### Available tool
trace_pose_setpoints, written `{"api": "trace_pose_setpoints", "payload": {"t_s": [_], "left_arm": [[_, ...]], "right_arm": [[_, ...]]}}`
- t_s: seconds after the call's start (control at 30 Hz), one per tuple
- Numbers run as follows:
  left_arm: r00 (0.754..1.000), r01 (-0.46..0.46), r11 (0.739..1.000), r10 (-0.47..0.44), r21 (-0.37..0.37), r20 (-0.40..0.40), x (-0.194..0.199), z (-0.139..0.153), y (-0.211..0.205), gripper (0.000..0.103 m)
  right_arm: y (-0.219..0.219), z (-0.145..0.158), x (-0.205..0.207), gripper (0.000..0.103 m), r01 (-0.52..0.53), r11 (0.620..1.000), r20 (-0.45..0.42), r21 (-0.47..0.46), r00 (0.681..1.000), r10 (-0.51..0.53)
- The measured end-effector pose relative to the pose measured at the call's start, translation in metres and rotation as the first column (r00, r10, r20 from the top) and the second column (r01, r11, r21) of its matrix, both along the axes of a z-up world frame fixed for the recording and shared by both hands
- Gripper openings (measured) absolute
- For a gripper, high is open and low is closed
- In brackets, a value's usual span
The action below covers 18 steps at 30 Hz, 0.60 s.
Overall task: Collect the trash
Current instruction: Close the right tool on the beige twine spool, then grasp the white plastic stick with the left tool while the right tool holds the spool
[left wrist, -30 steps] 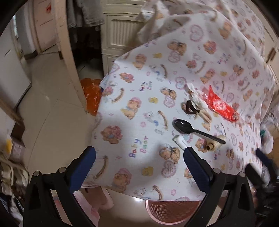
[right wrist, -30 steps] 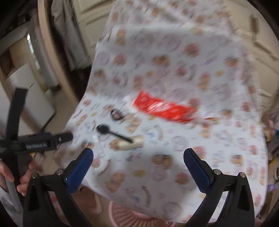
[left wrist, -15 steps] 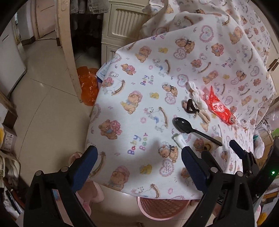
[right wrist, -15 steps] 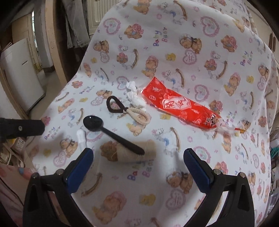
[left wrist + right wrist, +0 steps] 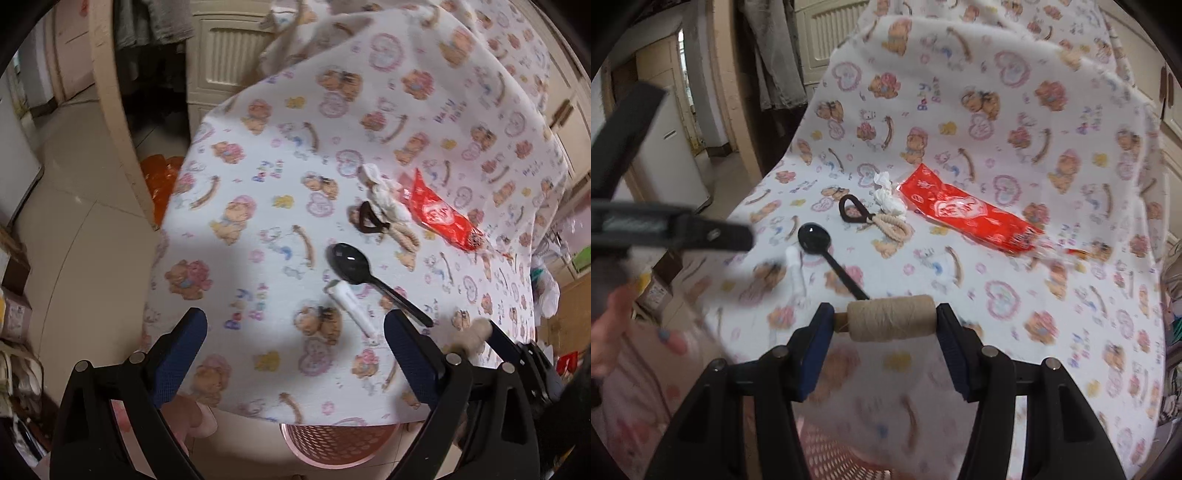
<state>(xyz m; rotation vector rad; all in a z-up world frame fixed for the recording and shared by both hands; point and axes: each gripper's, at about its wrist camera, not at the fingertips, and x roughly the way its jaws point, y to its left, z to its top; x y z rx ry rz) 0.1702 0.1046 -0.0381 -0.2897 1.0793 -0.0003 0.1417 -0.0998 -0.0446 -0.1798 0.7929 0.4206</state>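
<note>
A spool of beige twine (image 5: 892,323) lies crosswise between the pads of my right gripper (image 5: 886,326), whose jaws are closing; both pads touch its ends. It hangs near the table's front edge, above a pink basket (image 5: 831,456). Behind it on the bear-print cloth (image 5: 997,147) lie a black plastic spoon (image 5: 814,240), a small white tube (image 5: 796,273), a red wrapper (image 5: 964,216), hair ties (image 5: 871,219) and crumpled tissue (image 5: 886,195). My left gripper (image 5: 295,343) stands open over the cloth's front left part, with the tube (image 5: 351,302) just ahead of its right finger.
The pink basket (image 5: 332,443) stands on the floor under the table's front edge. An orange bag (image 5: 162,177) lies on the floor at the left beside a wooden post (image 5: 110,92). A white cabinet (image 5: 225,55) stands behind the table.
My right gripper has come down to the front of the table and closed around the twine spool, which lay under the spoon's handle before. The left gripper has shifted slightly and stays open.
</note>
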Motion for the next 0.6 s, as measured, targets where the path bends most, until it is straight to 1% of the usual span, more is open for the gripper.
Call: {"api": "trace_pose_setpoints", "payload": {"t_s": [0.03,0.07,0.1,0.2,0.27,0.33,0.43,0.53,0.57,0.6], "left_arm": [[1.0,0.007,1.0,-0.007,-0.003,0.0,0.001,-0.001,-0.004,0.093],[1.0,0.016,1.0,-0.016,-0.012,-0.003,0.003,-0.002,-0.007,0.09],[1.0,0.023,1.0,-0.023,-0.022,-0.008,0.004,-0.004,-0.01,0.084],[0.999,0.028,0.999,-0.029,-0.04,-0.026,0.008,-0.009,-0.018,0.071],[0.999,0.033,0.999,-0.034,-0.039,-0.031,0.011,-0.011,-0.024,0.067],[0.999,0.036,0.999,-0.037,-0.015,-0.031,0.013,-0.013,-0.031,0.066],[0.999,0.039,0.995,-0.036,0.09,-0.031,0.016,-0.017,-0.046,0.066],[0.998,0.062,0.991,-0.058,0.117,-0.036,0.018,-0.02,-0.059,0.063],[0.997,0.069,0.99,-0.065,0.121,-0.038,0.019,-0.021,-0.062,0.06],[0.996,0.078,0.989,-0.074,0.125,-0.04,0.019,-0.021,-0.065,0.055]], "right_arm": [[-0.005,0.003,-0.005,0.054,0.001,1.0,0.003,-0.001,1.0,-0.001],[-0.01,0.005,-0.01,0.054,0.004,1.0,0.005,-0.001,1.0,-0.004],[-0.015,0.008,-0.014,0.054,0.01,1.0,0.009,0.005,1.0,-0.01],[-0.035,0.018,-0.025,0.054,0.033,0.998,0.021,0.053,0.999,-0.035],[-0.045,0.022,-0.03,0.054,0.051,0.997,0.039,0.064,0.998,-0.054],[-0.052,0.021,-0.03,0.054,0.073,0.995,0.049,0.071,0.996,-0.076],[-0.059,0.014,-0.024,0.054,0.102,0.99,0.027,0.095,0.994,-0.105],[-0.061,0.012,-0.022,0.054,0.109,0.988,0.014,0.108,0.994,-0.111],[-0.061,0.012,-0.022,0.054,0.106,0.989,0.018,0.108,0.994,-0.108],[-0.061,0.013,-0.022,0.054,0.104,0.989,0.024,0.106,0.994,-0.107]]}}
